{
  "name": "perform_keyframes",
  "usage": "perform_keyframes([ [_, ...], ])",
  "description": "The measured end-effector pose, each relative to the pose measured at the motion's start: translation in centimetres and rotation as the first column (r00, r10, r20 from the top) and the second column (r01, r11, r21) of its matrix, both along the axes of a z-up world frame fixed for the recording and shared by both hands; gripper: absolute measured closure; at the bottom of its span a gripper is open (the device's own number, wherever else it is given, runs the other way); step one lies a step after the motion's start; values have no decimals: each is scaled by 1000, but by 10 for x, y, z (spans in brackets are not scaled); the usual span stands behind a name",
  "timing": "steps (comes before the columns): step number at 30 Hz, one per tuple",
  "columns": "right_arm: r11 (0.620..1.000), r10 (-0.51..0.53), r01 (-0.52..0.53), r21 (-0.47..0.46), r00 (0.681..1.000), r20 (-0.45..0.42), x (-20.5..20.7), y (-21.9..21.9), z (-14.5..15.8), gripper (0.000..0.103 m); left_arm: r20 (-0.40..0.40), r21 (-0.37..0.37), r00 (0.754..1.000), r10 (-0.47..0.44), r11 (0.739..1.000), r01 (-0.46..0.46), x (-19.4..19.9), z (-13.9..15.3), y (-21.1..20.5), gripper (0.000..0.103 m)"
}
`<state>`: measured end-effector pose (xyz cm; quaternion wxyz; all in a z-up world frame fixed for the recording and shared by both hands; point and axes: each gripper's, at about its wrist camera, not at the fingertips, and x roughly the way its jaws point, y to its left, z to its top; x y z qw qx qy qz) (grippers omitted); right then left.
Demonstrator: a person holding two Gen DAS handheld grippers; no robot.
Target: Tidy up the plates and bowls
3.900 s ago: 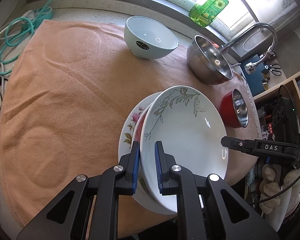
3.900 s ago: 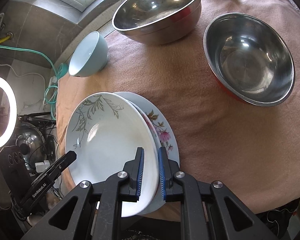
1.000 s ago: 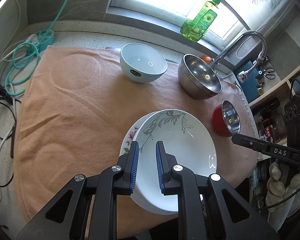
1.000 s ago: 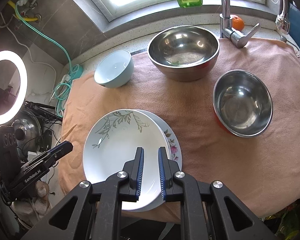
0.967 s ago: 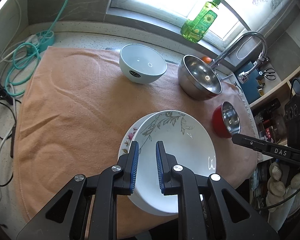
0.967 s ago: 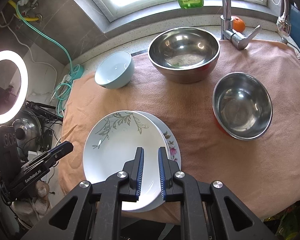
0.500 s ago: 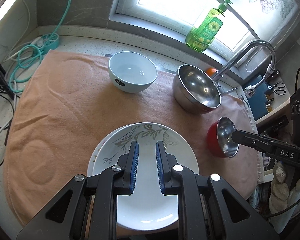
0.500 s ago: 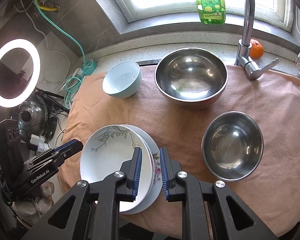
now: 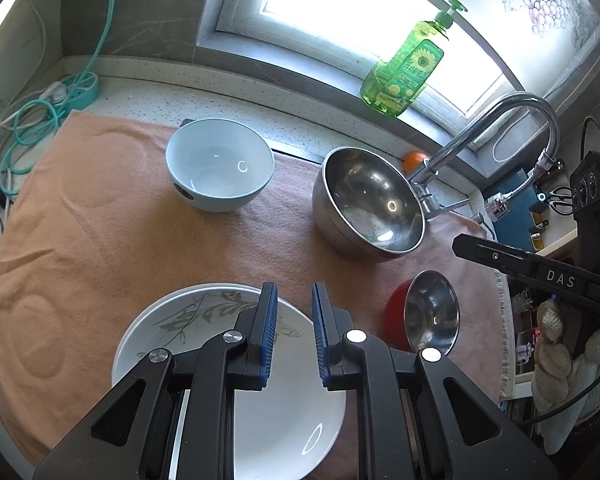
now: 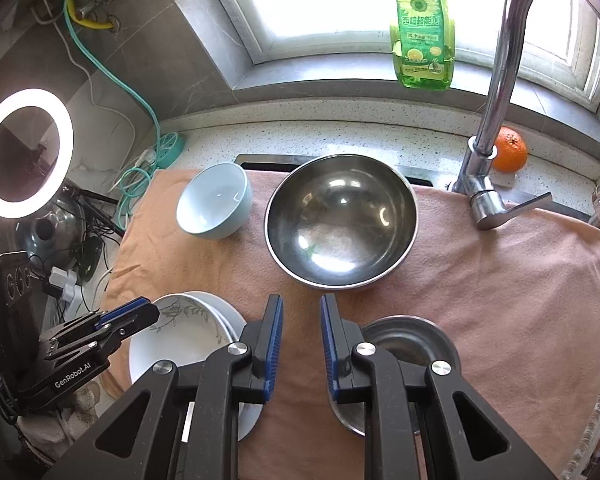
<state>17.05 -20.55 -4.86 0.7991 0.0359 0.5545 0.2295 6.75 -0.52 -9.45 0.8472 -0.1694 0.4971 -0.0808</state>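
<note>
A white leaf-patterned plate [image 9: 204, 332] lies stacked on a second plate at the near edge of the orange towel [image 9: 100, 248]; the stack also shows in the right wrist view [image 10: 188, 336]. My left gripper [image 9: 294, 300] hovers above it, open and empty. My right gripper [image 10: 301, 312] is open and empty, above the towel between the plates and a small steel bowl [image 10: 412, 340]. That red-sided bowl [image 9: 428, 312] stands right of the plates. A pale blue bowl [image 9: 220, 164] and a large steel bowl [image 9: 368, 204] stand further back.
A faucet [image 10: 496, 92] rises at the back right, with an orange [image 10: 510, 154] behind it. A green soap bottle [image 10: 422, 28] stands on the window sill. Teal cables [image 9: 40, 120] lie at the back left. A ring light [image 10: 26, 148] stands left of the counter.
Both grippers let go of the leaf-patterned plate, which now rests flat on the flowered plate. Both have risen and pulled back, and the right one has swung right, towards the steel bowls.
</note>
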Motion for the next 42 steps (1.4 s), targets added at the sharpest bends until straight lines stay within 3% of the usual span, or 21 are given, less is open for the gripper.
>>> perform_keyframes([
  [9,999,-23,23,-30,1000,9,41,-23,-11,85,-10,10,1000,0,1000,0,38,-3,-20,88],
  [22,995,13,-12,-101,1000,5,76,-18,-28,85,-58,23,998,-13,1000,14,92,-12,-35,88],
  [42,987,24,-28,-156,999,-25,107,-23,-60,86,-114,104,993,-11,994,23,124,-42,-49,88],
])
